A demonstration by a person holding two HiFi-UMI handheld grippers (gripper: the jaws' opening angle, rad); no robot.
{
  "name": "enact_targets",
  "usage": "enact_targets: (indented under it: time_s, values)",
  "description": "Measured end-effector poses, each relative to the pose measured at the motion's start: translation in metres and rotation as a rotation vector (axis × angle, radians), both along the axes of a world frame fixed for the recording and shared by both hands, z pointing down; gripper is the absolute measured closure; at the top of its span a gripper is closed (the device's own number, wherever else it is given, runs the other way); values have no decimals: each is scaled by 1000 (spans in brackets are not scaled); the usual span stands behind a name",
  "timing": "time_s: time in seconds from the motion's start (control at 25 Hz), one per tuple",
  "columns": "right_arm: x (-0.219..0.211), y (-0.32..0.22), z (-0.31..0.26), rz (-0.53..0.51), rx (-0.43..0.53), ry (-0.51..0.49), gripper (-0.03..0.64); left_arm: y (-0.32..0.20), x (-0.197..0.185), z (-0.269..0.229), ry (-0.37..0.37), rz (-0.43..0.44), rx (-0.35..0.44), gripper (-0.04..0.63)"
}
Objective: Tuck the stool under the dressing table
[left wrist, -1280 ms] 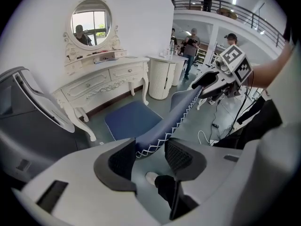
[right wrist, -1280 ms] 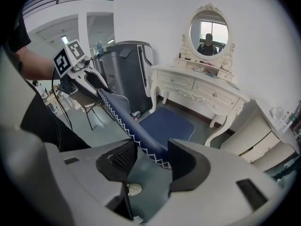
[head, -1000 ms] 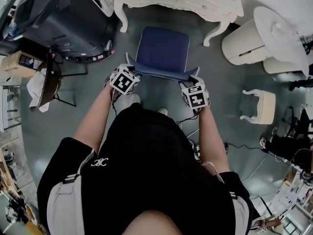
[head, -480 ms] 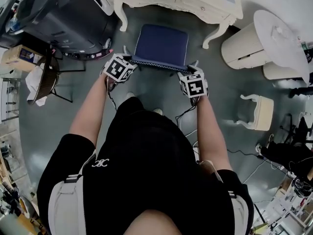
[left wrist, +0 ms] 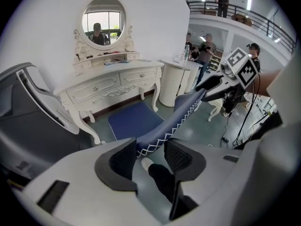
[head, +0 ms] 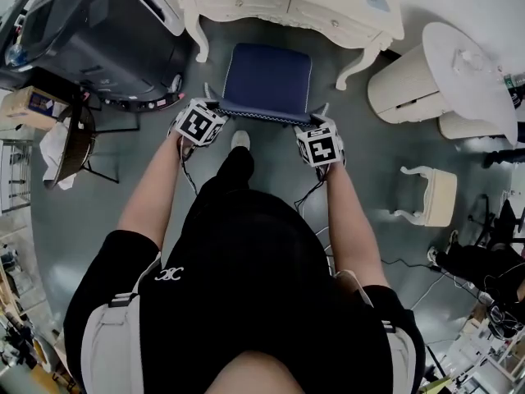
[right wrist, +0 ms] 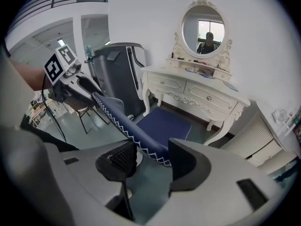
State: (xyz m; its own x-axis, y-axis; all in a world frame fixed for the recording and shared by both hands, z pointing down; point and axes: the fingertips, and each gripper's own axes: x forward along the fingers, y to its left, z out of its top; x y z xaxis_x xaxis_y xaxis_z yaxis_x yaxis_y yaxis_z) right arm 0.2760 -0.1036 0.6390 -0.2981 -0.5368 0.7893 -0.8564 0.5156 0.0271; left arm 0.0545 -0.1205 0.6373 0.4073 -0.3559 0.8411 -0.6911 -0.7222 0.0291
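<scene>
The stool (head: 269, 79), blue-cushioned, stands on the floor straight ahead of the person, its far edge at or just under the front of the dressing table (head: 287, 2) and most of its seat out in the open, so by my reading the tuck is begun but not finished. It sits between the table's two front legs with floor showing on either side, roughly centred in the gap. Its stitched near edge runs left to right, parallel to the table front, and each end of that edge is pinched: the left gripper (head: 211, 103) is clamped on the left end, blue padding filling the space between its pads in the left gripper view, and the right gripper (head: 322, 115) is clamped on the right end in the same way. Both are equally near, so the coming move looks like an even push forward, kept square to clear both legs. The person's shoe (head: 239, 139) is just behind the gripped edge, between the two grippers. As for containers, the table's drawers (right wrist: 207, 99) are shut, and a white round hamper (head: 402, 76) stands to the right of the table, well apart from the stool; what it holds cannot be seen. A small white stool (head: 435, 195) stands farther right, and a dark bulky machine (head: 98, 31) stands left of the table.
</scene>
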Motion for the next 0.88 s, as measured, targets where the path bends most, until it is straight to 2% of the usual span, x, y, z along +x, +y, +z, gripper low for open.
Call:
enact_targets:
  time_s: [0.2, 0.6, 0.88]
  values:
    - [8, -43, 4, -1, -17, 4, 403, -43, 8, 0, 15, 24, -5, 408]
    - [17, -148, -1, 49, -39, 15, 403, -157, 18, -4, -5, 65, -14, 408]
    - [22, -202, 2, 89, -44, 16, 400, -215, 24, -5, 10, 92, -13, 408]
